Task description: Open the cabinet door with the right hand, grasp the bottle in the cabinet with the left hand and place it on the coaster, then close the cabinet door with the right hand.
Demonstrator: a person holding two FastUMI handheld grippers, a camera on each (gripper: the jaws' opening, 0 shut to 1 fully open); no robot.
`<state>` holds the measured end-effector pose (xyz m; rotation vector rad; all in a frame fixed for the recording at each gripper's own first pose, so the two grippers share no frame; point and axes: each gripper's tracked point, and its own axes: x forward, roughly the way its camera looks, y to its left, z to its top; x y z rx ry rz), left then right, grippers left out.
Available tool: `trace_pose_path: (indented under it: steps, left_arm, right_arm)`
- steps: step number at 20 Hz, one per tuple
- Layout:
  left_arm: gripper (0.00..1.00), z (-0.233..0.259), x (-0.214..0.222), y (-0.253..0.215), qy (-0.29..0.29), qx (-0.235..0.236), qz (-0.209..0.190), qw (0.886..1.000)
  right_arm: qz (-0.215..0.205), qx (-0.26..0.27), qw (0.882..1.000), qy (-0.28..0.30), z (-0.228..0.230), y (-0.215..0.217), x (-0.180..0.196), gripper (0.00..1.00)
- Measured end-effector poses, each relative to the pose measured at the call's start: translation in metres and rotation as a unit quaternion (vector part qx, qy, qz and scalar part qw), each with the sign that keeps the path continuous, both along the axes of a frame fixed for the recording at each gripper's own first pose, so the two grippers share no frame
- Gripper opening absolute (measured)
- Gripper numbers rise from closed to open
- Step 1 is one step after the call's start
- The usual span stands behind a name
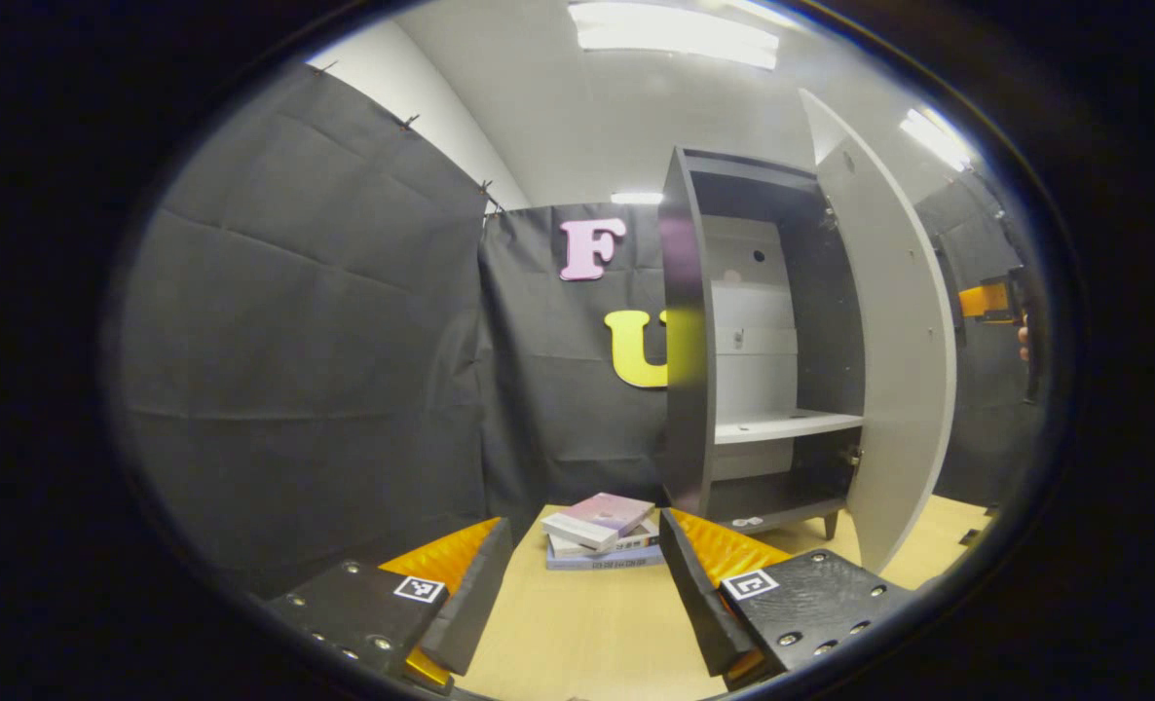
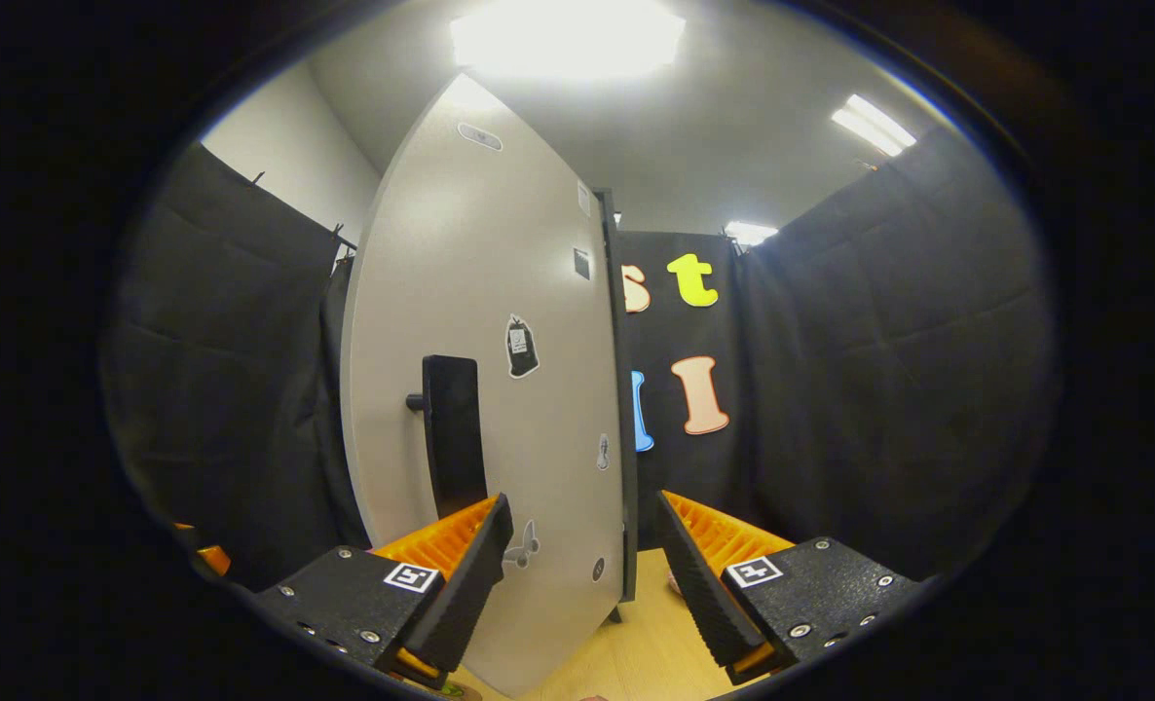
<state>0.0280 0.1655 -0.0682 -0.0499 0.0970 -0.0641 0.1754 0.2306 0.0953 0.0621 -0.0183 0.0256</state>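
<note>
Beyond the left claw (image 1: 577, 594), fingers apart, an open cabinet (image 1: 733, 341); the right claw (image 2: 582, 574), also apart, faces its door handle (image 2: 453, 428).

A small stack of books (image 1: 600, 532) lies on the light wooden desk (image 1: 587, 633) in the left gripper view, near the back edge and close against the black cloth wall (image 1: 305, 321). The top book is pale pink and turned askew to the ones below; the lowest has a blue cover. Above the cloth, a white ceiling carries long bright light panels (image 1: 673, 31). In the right gripper view another ceiling light (image 2: 568, 34) glares overhead, and the same pale desk (image 2: 636, 643) shows at the bottom.
</note>
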Motion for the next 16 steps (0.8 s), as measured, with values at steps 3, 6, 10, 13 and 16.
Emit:
trace_pose_path:
  steps: [3, 6, 10, 13, 16]
  left_arm:
    - [0.87, -0.001, 0.001, 0.009, 0.004, -0.001, 0.002, 1.000]
    - [0.82, 0.001, 0.003, 0.014, 0.008, -0.006, -0.002, 1.000]
    - [0.87, 0.012, 0.010, 0.022, 0.000, 0.002, -0.005, 1.000]
    - [0.87, 0.019, 0.017, 0.019, -0.004, 0.002, -0.011, 1.000]
    - [0.87, 0.022, 0.022, 0.008, -0.005, -0.004, -0.020, 1.000]
  right_arm:
    - [0.018, -0.005, 1.000, 0.000, -0.001, 0.024, 0.010, 0.92]
    - [0.040, 0.001, 0.999, 0.002, -0.005, 0.049, 0.019, 0.93]
    - [0.053, 0.004, 0.999, 0.005, -0.012, 0.066, 0.026, 0.93]
    - [0.055, 0.004, 0.998, 0.010, -0.021, 0.067, 0.024, 0.93]
    - [0.049, 0.001, 0.999, 0.016, -0.025, 0.056, 0.016, 0.93]
